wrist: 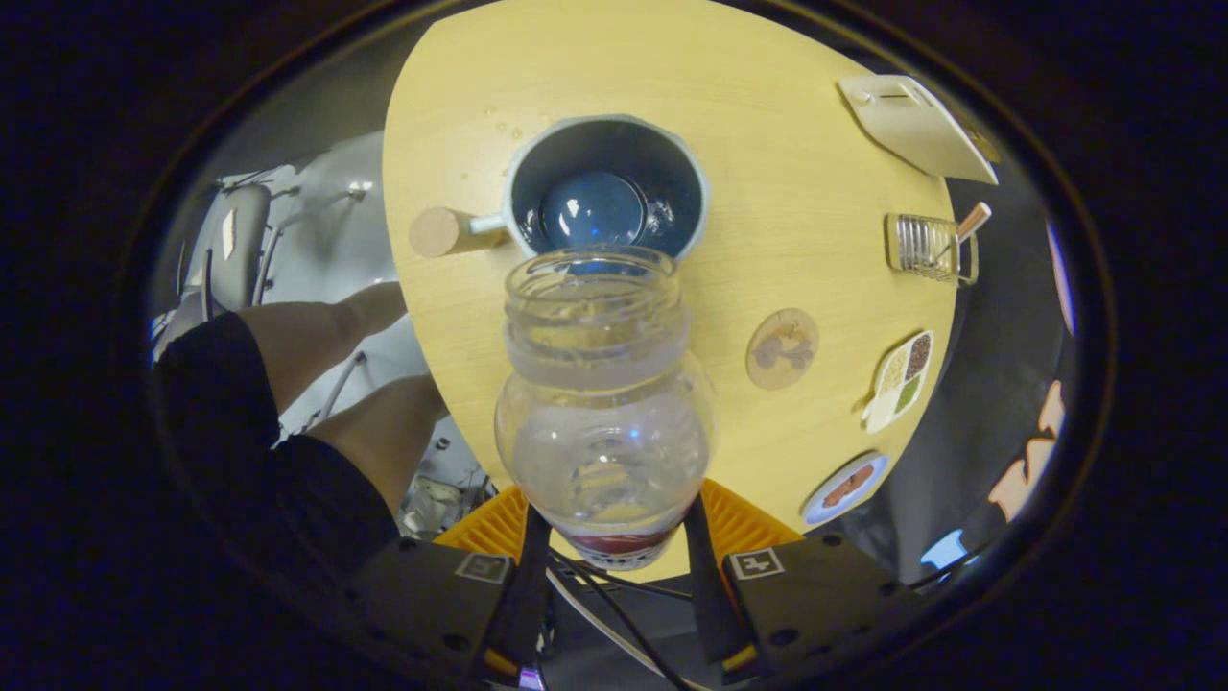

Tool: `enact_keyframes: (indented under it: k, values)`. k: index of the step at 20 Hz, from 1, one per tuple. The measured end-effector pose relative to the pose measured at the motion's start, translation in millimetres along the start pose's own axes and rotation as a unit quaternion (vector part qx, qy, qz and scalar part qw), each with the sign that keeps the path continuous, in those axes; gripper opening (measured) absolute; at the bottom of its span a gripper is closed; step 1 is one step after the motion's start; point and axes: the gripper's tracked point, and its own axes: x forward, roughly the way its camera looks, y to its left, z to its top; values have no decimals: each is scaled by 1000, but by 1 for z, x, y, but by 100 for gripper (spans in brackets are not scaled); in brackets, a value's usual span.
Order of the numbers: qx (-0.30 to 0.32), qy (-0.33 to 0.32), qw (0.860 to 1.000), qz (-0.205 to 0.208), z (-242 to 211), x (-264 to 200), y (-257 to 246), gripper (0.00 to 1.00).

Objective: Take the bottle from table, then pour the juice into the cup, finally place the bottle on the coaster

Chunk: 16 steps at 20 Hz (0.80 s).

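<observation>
The open-mouthed bottle (604, 403) is being gripped by both fingers of the gripper (608, 552) and tipped above the cup (606, 187) on the counter (767, 163), so juice falls inside, the coaster (782, 348) lying nearby

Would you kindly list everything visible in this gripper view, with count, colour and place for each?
bottle: one, clear, open-mouthed, held between the fingers, mouth over the cup's near rim.
cup: one, dark blue inside with a wooden handle, on the table beyond the bottle, some liquid in it.
coaster: one, round, brown, on the table beside the bottle.
table: one, yellow wood, under everything.
wire rack: one, metal, near the table's far edge beyond the coaster.
board: one, pale, at the table's corner.
picture cards: two, multicoloured, along the table's edge past the coaster.
person's legs: two, beside the table.
gripper: one, black and orange, fingers pressing the bottle's base.
</observation>
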Motion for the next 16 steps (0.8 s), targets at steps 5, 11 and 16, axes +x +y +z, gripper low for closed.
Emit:
enact_keyframes:
  k: [5, 11, 16]
  values:
    - [-19, 37, 999, -8, -1, 3, -5, 67]
    - [-34, 66, 997, -11, -1, -3, -11, 67]
    - [-49, 92, 994, -19, -7, -9, -19, 67]
